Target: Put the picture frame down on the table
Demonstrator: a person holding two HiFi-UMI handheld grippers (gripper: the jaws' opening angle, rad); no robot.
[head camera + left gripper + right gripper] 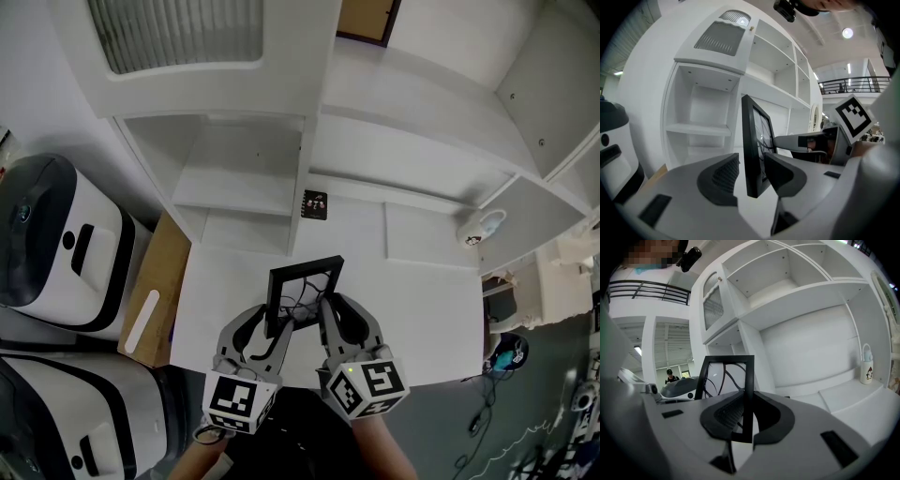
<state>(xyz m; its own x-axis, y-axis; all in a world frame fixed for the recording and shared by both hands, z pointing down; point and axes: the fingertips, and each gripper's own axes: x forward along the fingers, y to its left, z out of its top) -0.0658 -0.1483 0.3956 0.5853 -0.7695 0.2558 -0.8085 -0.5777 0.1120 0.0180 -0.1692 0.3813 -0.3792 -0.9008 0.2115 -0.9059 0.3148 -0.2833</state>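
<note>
Holding the picture frame (305,292) upright over the near part of the white table (422,309), between 2 hand-held grippers. Saw the right gripper (749,416) clamped on the frame's right rail, low down, pads pressed to both faces. Found the left gripper (751,173) only narrowly parted around the opposite rail, with a sliver of white showing beside the outer pad; judged as bracketing and steadying, not pinching. Could not tell the bottom edge as resting on the table or hanging just clear of it.

Judged light, stiff and thin, with a pane crossed by dark curved lines, probably glazed, so slick and breakable. Best taken by the black rails, near the lower corners, never by the pane. Called for a slow, level descent, both rails even, and no release before a firm seat of the bottom edge.

Noted, farther back on the table, a small dark card (315,203) near the white shelf unit (244,178), well apart from the frame. Noted a white mug (481,228) farther right, at the back. Passed over 2 large white appliances (56,244) and a wood-coloured board (155,281) at the far left.
</note>
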